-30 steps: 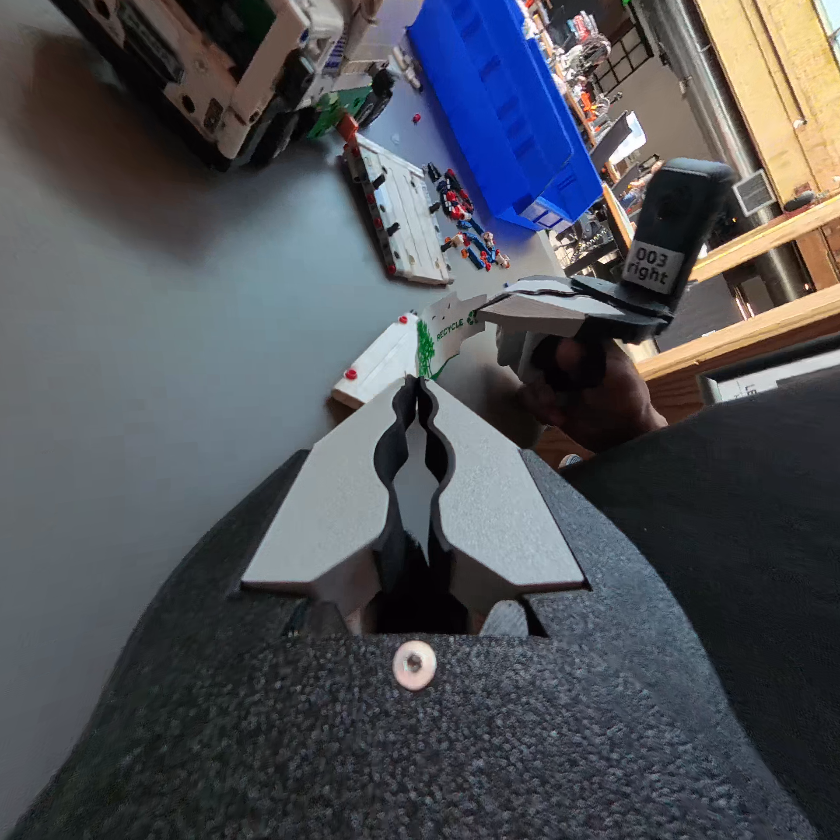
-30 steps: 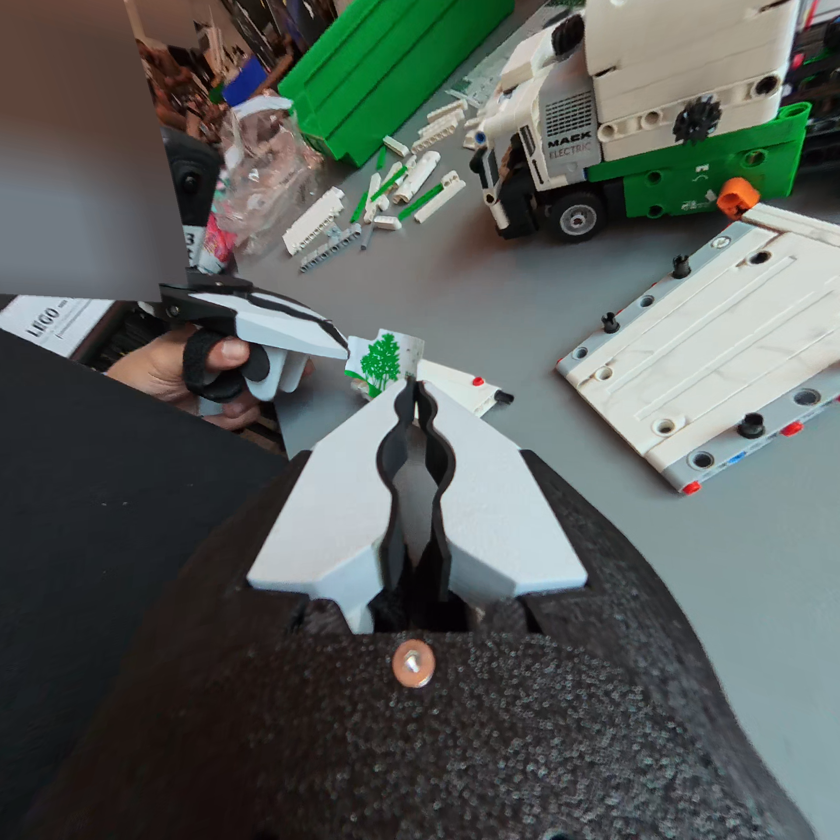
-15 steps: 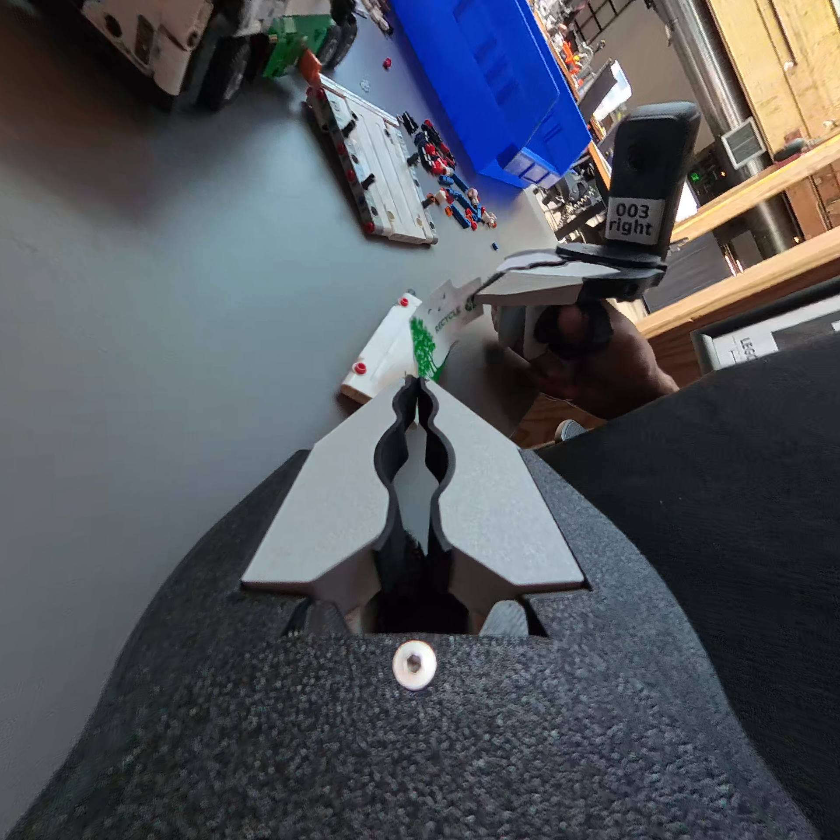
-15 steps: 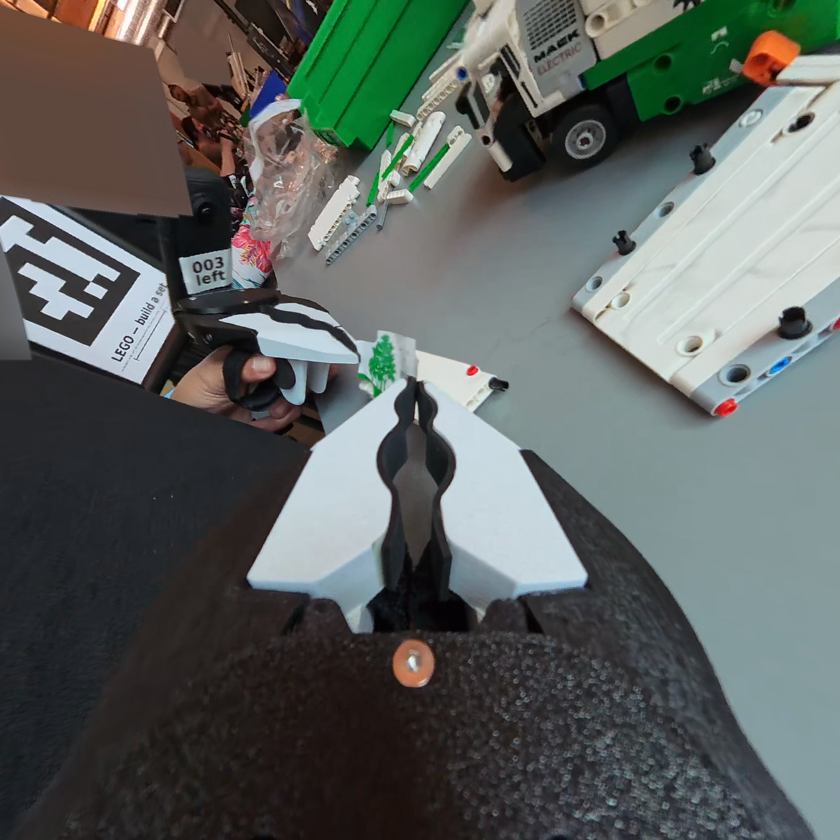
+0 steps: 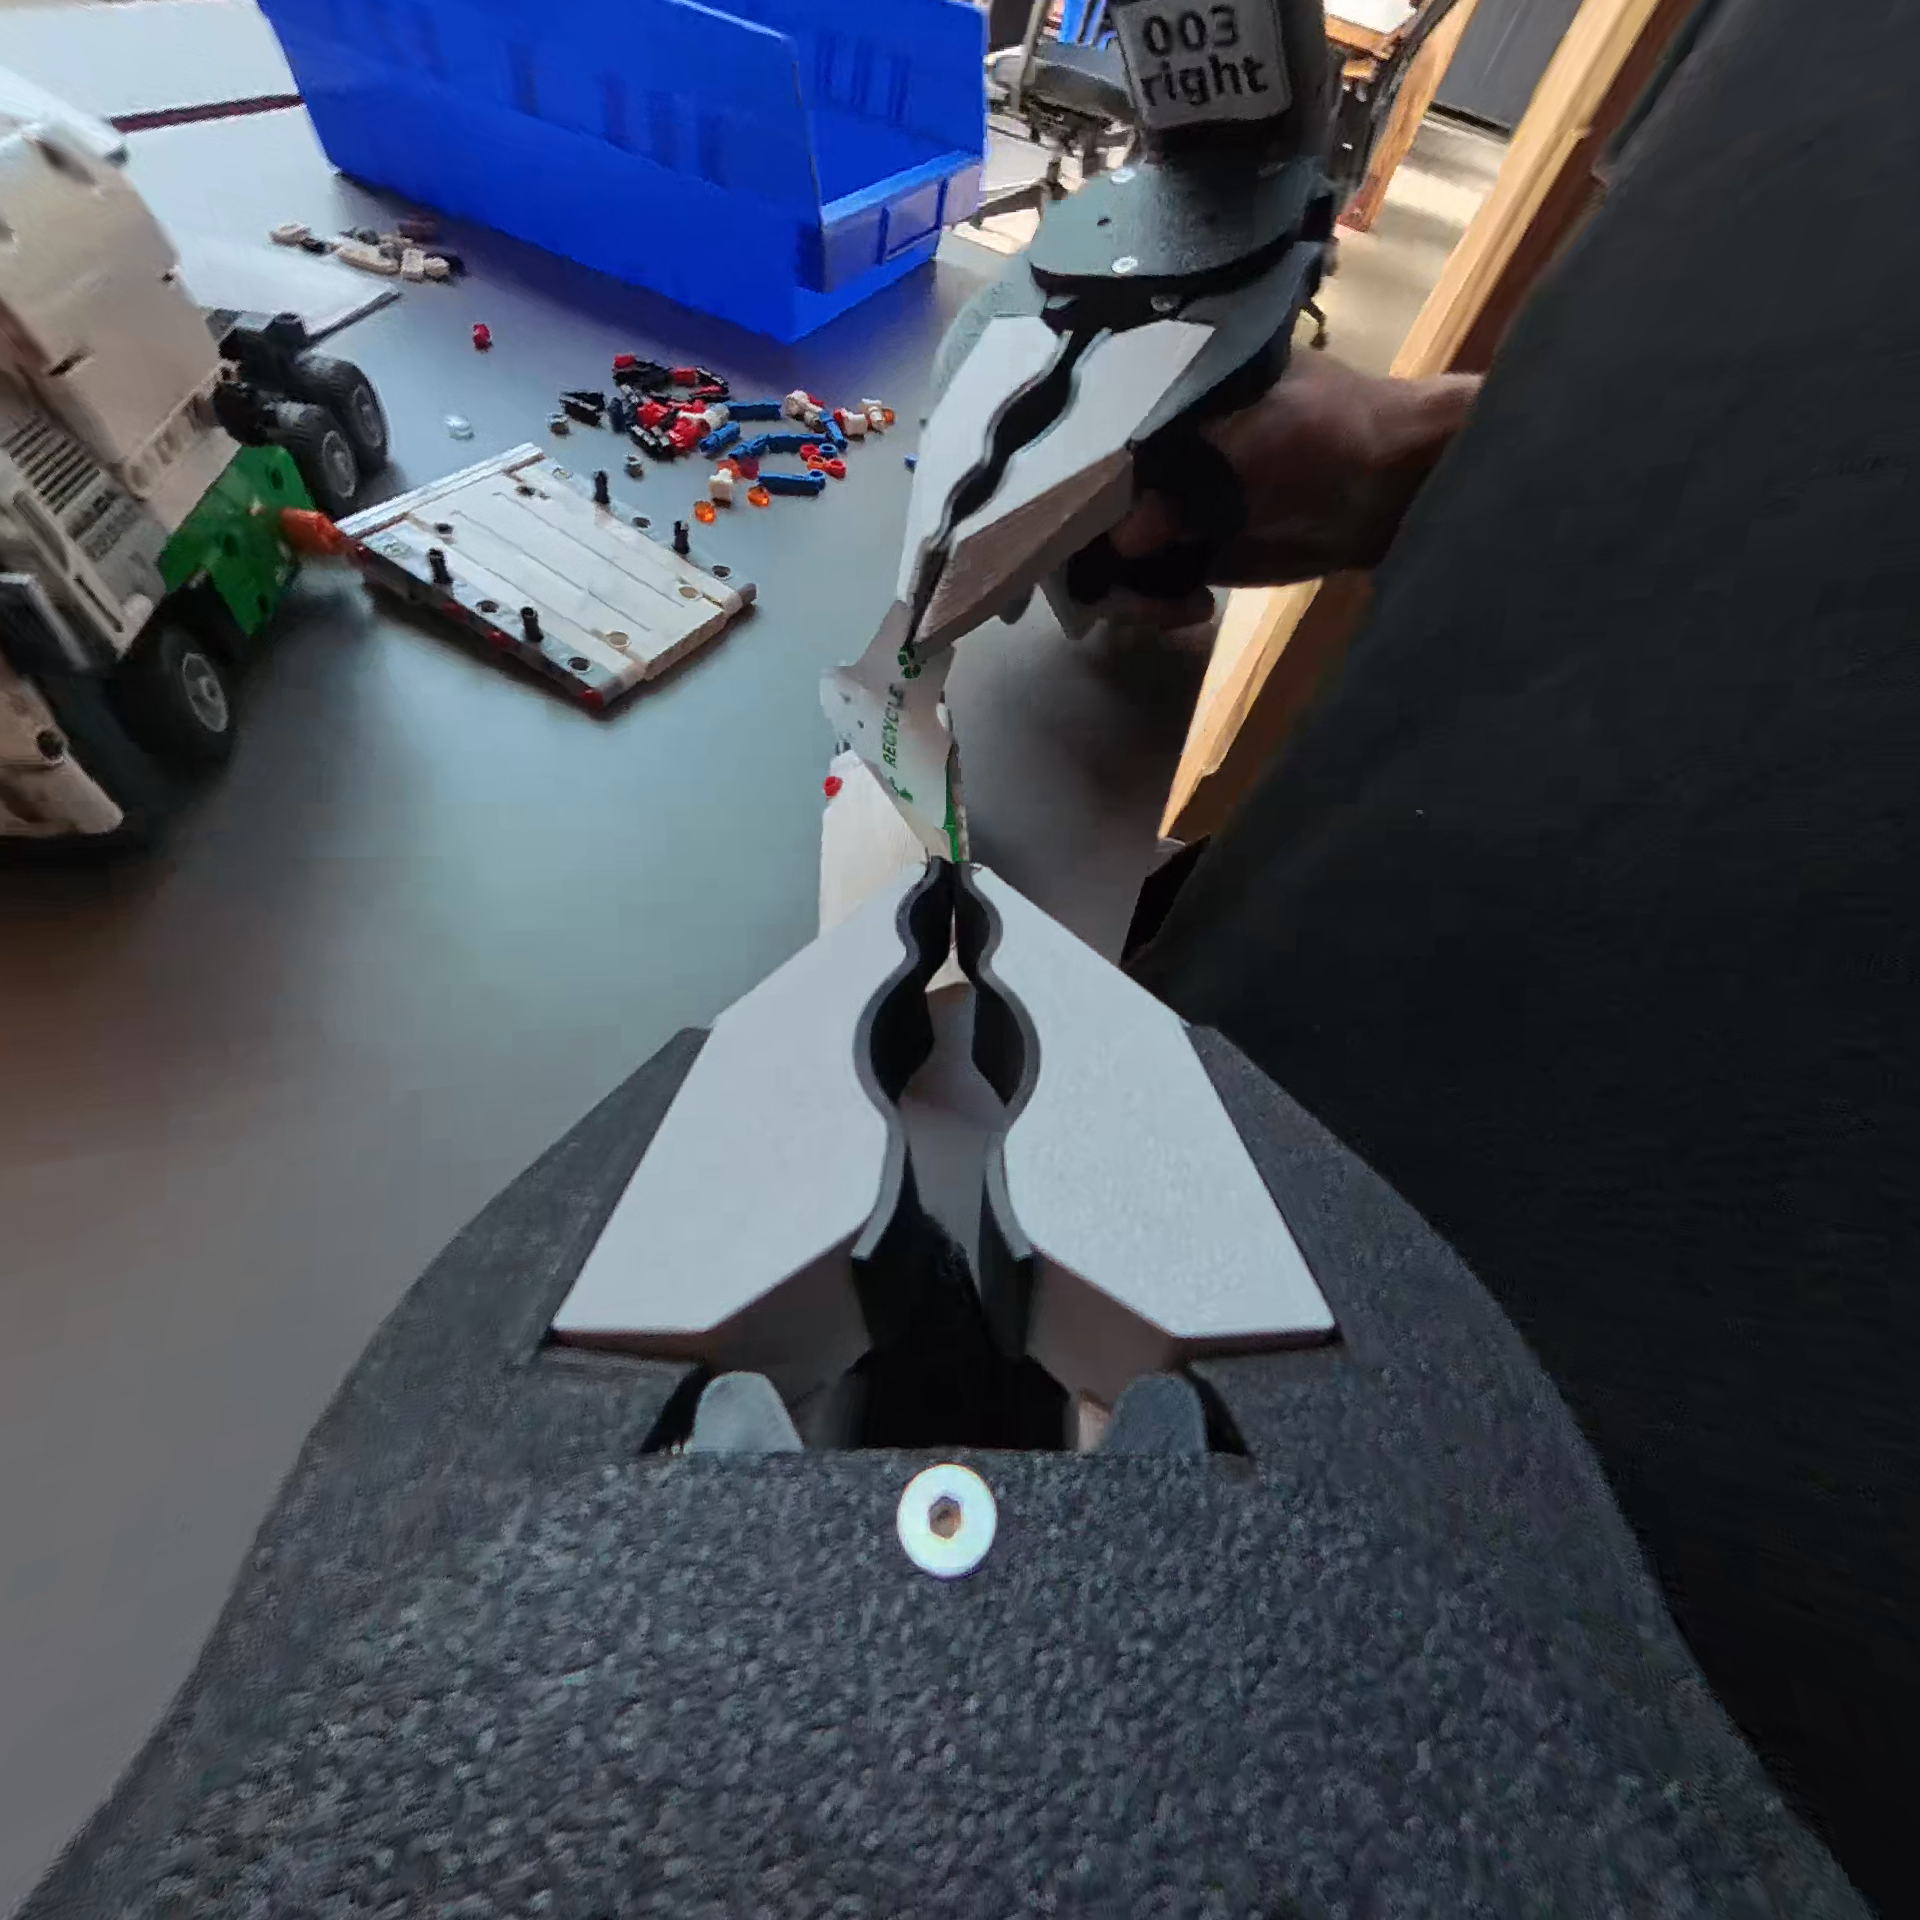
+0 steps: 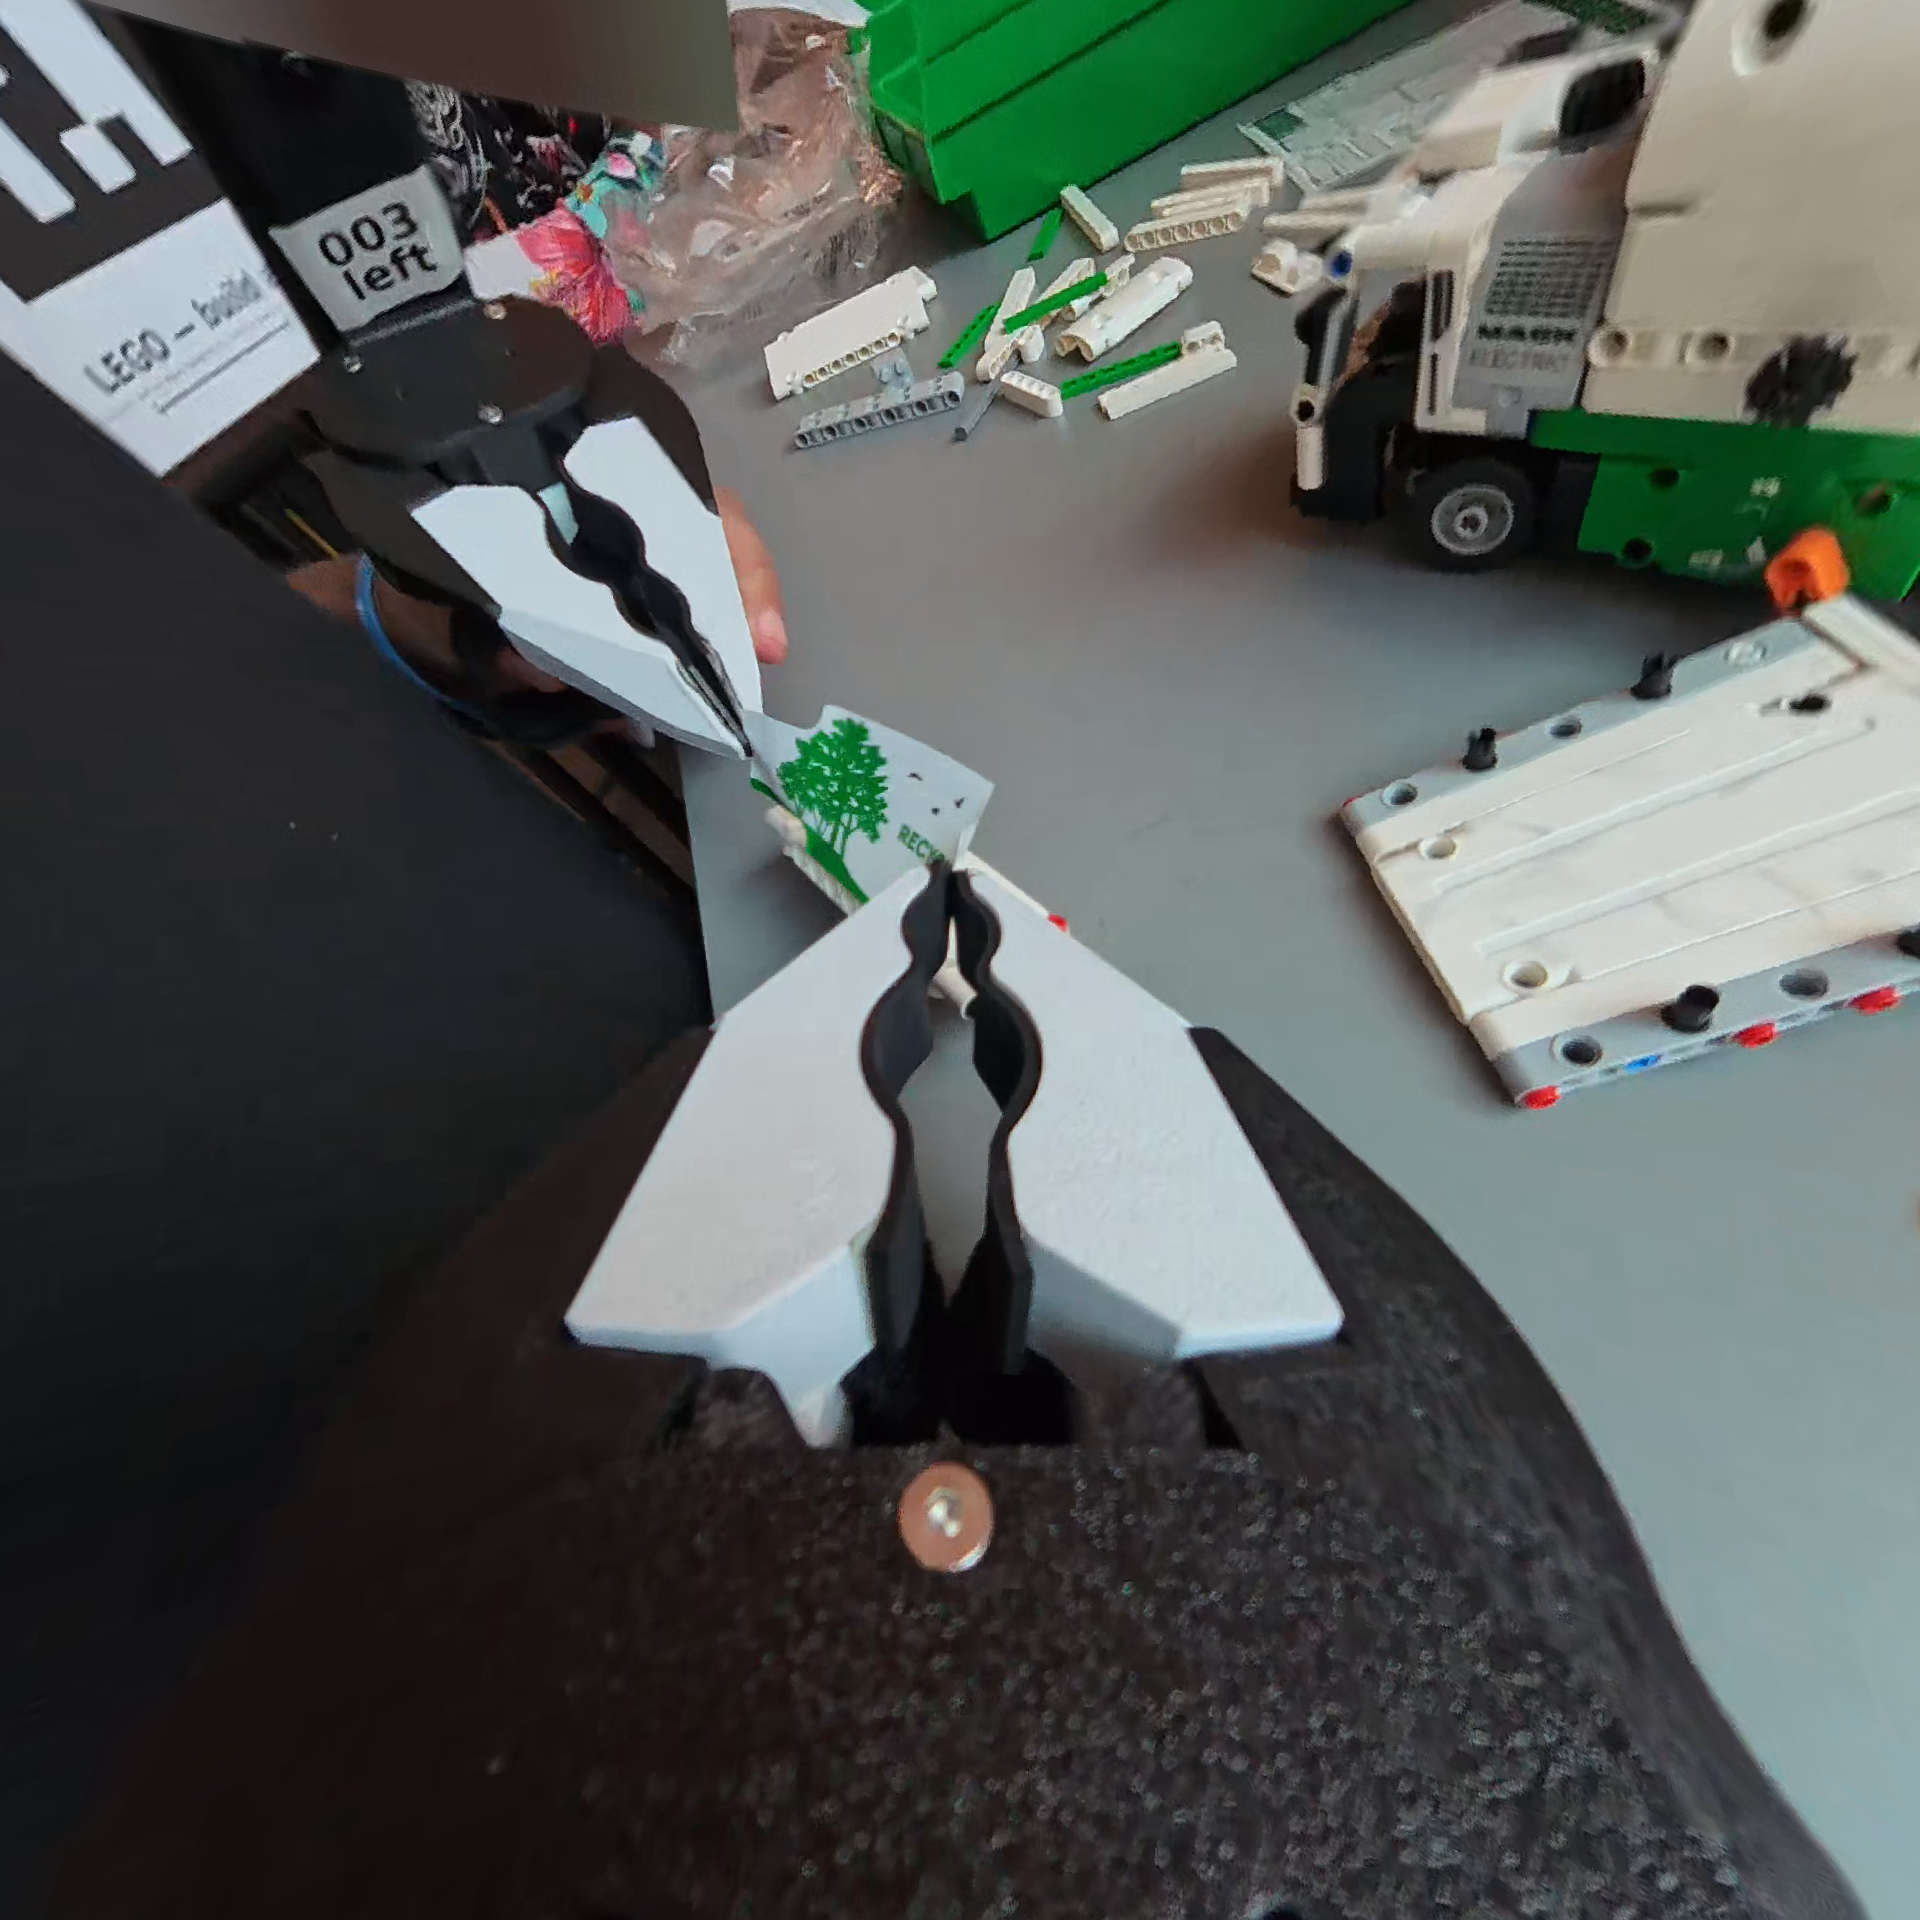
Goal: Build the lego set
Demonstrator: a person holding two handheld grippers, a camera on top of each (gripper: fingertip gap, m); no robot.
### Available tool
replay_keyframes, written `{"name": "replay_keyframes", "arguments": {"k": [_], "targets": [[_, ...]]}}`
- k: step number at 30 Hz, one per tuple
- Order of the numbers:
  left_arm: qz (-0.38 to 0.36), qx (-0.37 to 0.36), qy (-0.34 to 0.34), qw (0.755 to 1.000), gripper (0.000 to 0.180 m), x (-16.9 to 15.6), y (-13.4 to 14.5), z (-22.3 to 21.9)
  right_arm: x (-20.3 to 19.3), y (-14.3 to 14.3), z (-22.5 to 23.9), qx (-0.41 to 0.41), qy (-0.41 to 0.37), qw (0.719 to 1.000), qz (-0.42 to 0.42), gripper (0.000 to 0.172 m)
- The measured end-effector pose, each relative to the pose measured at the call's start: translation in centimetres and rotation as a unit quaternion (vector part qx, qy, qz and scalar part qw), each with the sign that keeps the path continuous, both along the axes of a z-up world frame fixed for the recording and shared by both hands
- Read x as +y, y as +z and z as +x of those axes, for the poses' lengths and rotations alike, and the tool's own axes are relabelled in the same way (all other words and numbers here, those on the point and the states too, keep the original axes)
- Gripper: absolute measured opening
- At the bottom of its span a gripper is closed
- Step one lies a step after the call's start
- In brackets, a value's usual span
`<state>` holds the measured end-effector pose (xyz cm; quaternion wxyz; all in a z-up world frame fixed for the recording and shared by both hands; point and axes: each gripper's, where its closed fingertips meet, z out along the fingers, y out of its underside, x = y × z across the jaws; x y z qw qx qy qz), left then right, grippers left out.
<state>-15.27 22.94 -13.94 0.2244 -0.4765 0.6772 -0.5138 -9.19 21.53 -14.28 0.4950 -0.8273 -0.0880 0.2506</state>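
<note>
A small white sticker with a green tree print (image 6: 873,800) hangs stretched between both grippers, just above the grey table near its edge. My left gripper (image 5: 951,873) is shut on one corner of the sticker (image 5: 899,727). My right gripper (image 6: 948,878) is shut on the opposite corner. The right gripper also shows in the left wrist view (image 5: 916,636), and the left gripper shows in the right wrist view (image 6: 740,743); each pinches the sticker with its tips. A small white panel with red pins (image 5: 868,842) lies on the table right under the sticker.
A white and green toy truck (image 6: 1662,312) and a large white flat panel (image 6: 1642,862) stand to the right. A green bin (image 6: 1039,94) and loose white and green beams (image 6: 1039,322) lie behind. A blue bin (image 5: 623,135) and small coloured pins (image 5: 727,426) lie farther off. About 7 cm separates my left fingertips from my right.
Both grippers have turned and swung while staying shut on the sticker. The sticker now hangs more steeply over the small white panel.
</note>
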Motion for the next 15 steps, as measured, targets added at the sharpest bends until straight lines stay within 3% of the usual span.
{"name": "replay_keyframes", "arguments": {"k": [6,11,15], "targets": [[0.139,-0.04,-0.059,0.988,0.0,-1.1,0.1,-0.7,-1.1,1.8,-0.2,-0.157,0.101,0.977,0.102,0.0],[0.18,-0.084,-0.065,0.978,0.0,0.8,2.1,0.0,-0.7,3.8,-0.2,-0.106,0.133,0.978,0.123,0.0],[0.134,-0.104,-0.073,0.983,0.0,1.3,3.8,0.4,0.4,4.4,0.4,-0.08,0.129,0.981,0.118,0.0]]}}
